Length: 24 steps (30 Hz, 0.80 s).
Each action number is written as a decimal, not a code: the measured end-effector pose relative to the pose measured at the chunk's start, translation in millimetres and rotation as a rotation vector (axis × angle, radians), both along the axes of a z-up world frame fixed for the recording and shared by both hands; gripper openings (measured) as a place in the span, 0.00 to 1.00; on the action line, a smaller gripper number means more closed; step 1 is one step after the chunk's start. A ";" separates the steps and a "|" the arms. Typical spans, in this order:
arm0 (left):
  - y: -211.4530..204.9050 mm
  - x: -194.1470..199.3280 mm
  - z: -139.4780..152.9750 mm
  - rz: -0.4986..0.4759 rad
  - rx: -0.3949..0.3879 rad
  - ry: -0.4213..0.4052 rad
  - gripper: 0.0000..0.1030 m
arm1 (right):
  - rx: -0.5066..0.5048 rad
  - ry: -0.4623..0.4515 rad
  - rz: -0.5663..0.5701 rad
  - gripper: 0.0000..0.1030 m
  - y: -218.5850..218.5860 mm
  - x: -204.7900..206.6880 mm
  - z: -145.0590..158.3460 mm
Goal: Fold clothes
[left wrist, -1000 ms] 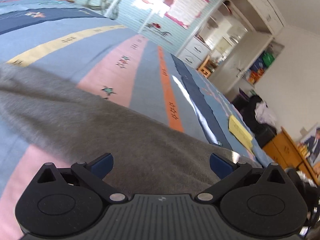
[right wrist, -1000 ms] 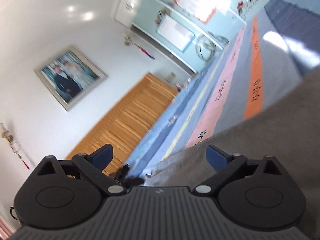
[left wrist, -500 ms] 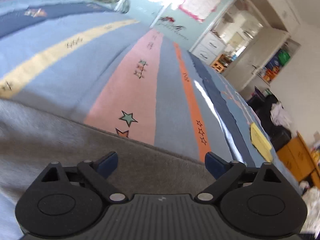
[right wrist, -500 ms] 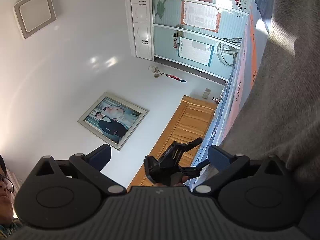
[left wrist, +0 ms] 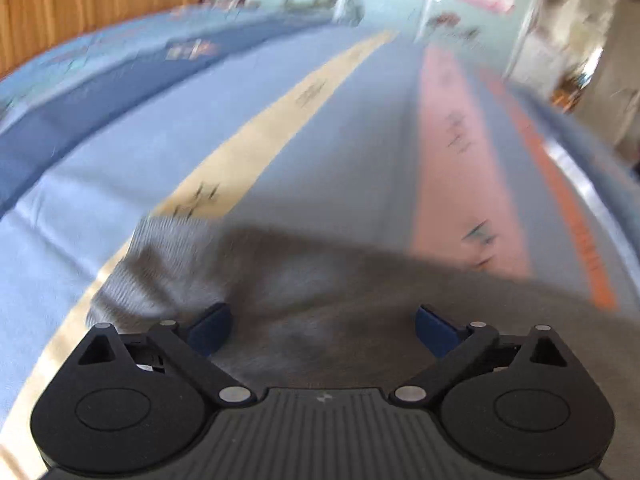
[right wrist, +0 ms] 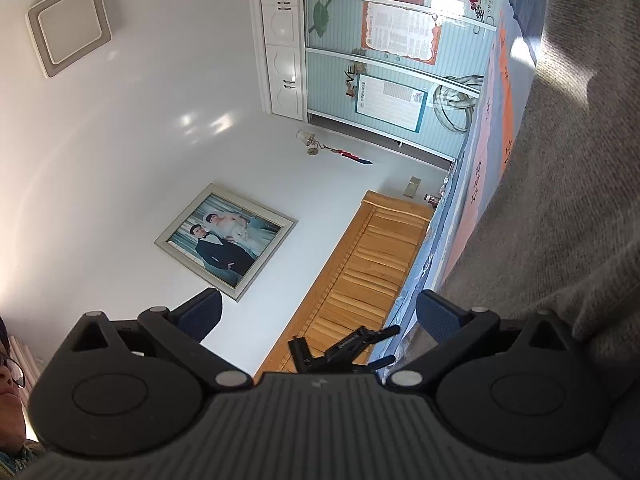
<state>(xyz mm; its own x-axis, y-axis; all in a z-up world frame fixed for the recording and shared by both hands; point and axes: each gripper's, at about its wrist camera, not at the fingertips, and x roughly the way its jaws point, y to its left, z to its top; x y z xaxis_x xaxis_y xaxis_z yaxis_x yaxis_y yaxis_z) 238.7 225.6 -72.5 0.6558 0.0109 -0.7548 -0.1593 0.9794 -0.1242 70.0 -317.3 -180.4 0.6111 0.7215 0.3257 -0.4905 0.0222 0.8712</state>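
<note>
Sweater was spread across the striped bedspread, grey knit, ribbed cuff lying on the yellow stripe. Left gripper hung right over it, jaws wide, gripping nothing. Right gripper was also wide and empty, tilted sideways beside the sweater, facing the wooden headboard.

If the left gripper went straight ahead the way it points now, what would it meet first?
Probably the grey garment: it lies right ahead of the open left gripper, spread on the striped bedcover. The frame is blurred, so depth is uncertain.
</note>
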 end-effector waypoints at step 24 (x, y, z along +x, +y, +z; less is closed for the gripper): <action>-66.2 -9.9 17.1 -0.080 0.230 -0.050 0.94 | 0.013 0.007 -0.009 1.00 20.9 9.6 1.2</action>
